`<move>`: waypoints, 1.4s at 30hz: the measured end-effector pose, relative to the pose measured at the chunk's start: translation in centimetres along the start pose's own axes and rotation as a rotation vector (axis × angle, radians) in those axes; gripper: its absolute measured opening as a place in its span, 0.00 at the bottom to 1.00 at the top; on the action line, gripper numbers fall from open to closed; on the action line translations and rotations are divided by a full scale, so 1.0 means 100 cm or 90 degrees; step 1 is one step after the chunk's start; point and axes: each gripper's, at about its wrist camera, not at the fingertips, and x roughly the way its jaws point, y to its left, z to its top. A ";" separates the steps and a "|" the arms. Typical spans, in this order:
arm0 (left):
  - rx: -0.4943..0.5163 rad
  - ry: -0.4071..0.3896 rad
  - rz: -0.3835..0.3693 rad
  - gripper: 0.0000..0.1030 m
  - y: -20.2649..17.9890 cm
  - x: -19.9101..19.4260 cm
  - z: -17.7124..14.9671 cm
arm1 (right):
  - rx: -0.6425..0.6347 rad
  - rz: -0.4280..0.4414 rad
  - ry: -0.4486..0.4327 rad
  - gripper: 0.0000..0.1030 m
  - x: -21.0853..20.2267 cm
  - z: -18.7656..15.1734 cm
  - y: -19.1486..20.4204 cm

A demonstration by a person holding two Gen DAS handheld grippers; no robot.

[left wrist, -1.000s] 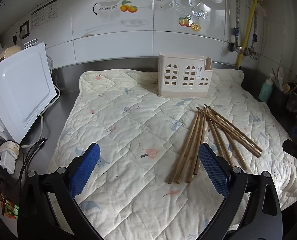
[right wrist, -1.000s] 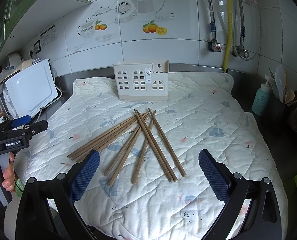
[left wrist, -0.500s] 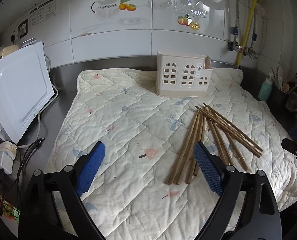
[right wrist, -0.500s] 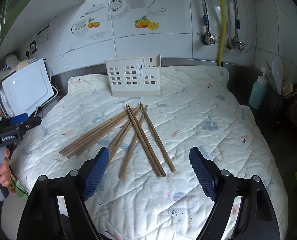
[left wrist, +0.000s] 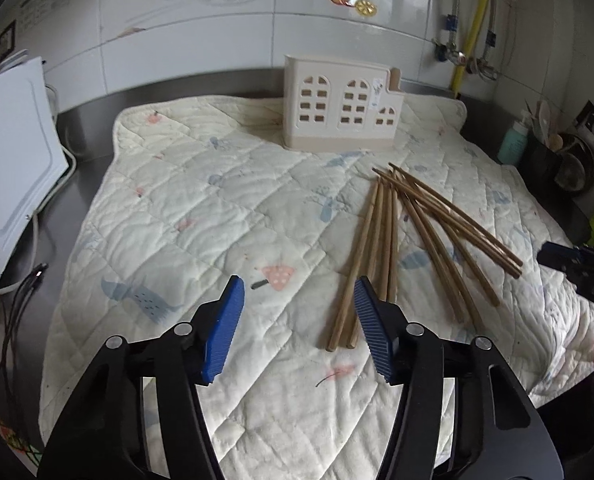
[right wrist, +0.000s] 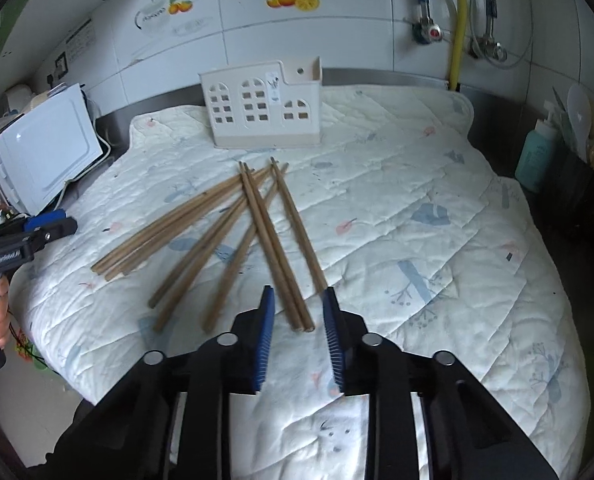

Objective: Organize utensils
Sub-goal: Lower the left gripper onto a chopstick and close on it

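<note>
- Soft, even daylight fills both views; shadows on the quilted mat (left wrist: 201,216) are faint.
- Glossy wall tiles (right wrist: 337,36) carry pale glare along the top of each frame.
- Fisheye bending curves the edges, with dark vignetting in all 4 corners.
- In the right wrist view the chopsticks (right wrist: 257,232) look slightly motion-blurred; the left wrist view is sharper.

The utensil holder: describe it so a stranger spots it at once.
Find the quilted mat covering the counter. At its back edge, before the tiled wall, stands the utensil holder: a cream plastic box with arched window cut-outs, upright, while the wooden chopsticks lie flat.
</note>
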 end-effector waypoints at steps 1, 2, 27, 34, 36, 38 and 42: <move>0.004 0.006 -0.008 0.51 0.000 0.003 -0.001 | 0.003 -0.002 0.004 0.19 0.004 0.001 -0.002; 0.010 0.015 -0.018 0.50 -0.001 0.007 -0.001 | 0.005 -0.003 0.010 0.18 0.009 0.002 -0.004; 0.104 0.112 -0.073 0.29 -0.018 0.077 0.007 | -0.007 -0.003 0.055 0.10 0.056 0.008 -0.015; 0.094 0.110 -0.068 0.27 -0.020 0.079 0.008 | -0.016 -0.003 0.054 0.10 0.059 0.009 -0.015; 0.100 0.107 -0.062 0.27 -0.023 0.079 0.008 | -0.017 -0.004 0.053 0.10 0.060 0.009 -0.014; 0.094 0.104 -0.065 0.24 -0.023 0.078 0.008 | -0.019 -0.004 0.052 0.10 0.061 0.008 -0.014; 0.110 0.098 -0.050 0.24 -0.026 0.080 0.005 | -0.028 -0.008 0.052 0.10 0.062 0.009 -0.012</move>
